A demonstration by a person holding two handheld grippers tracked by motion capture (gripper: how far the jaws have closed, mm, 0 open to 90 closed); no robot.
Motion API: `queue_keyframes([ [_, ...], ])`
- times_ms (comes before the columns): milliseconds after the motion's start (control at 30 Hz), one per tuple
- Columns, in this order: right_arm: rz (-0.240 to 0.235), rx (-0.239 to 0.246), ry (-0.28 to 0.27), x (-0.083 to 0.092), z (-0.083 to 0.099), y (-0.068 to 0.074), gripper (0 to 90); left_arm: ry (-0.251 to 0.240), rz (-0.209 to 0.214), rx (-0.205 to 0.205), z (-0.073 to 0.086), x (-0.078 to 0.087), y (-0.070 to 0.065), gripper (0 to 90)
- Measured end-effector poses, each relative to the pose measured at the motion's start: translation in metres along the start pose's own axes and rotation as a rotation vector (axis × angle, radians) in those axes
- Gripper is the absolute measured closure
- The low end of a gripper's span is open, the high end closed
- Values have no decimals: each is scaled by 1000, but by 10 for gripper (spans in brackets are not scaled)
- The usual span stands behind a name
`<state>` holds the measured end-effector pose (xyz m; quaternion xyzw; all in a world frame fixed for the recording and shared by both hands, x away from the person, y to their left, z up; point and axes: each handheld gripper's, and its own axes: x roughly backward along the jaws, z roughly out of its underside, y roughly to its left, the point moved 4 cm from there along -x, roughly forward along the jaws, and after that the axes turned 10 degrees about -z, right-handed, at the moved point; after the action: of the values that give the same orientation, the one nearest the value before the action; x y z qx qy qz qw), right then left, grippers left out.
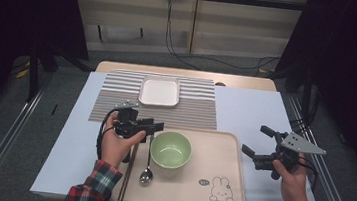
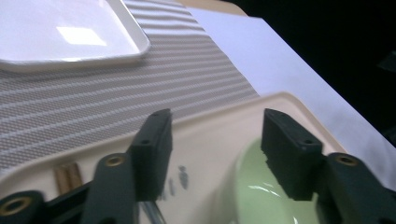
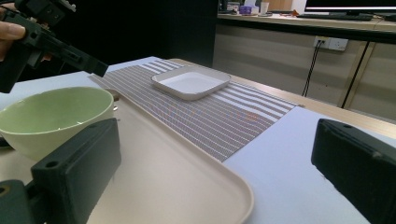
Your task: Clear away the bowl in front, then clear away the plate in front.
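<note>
On tray (image 1: pixel 221 155) corner: rabbit drawing (image 1: pixel 221 190), no legible writing; left claw (image 1: pixel 156 126), right claw (image 1: pixel 257 141) both wide, empty.

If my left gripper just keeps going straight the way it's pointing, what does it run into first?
Most likely the green bowl: the left gripper points across the beige tray, and the left gripper view shows the bowl's rim just beyond one open jaw. Depth is unclear; it might pass over.
</note>
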<state>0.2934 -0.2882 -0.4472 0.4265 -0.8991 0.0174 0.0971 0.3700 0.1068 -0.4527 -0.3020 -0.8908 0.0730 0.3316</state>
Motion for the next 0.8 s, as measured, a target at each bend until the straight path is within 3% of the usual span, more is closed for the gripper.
queue_keyframes([
  [133,1,0,1,0,0,0,10,-30,-44,2,-5,-1,10,317],
  [433,7,-1,8,0,0,0,10,-61,-118,26,-17,-3,28,177],
  [800,5,5,3,1,0,0,10,-109,-215,54,-35,-14,50,122],
])
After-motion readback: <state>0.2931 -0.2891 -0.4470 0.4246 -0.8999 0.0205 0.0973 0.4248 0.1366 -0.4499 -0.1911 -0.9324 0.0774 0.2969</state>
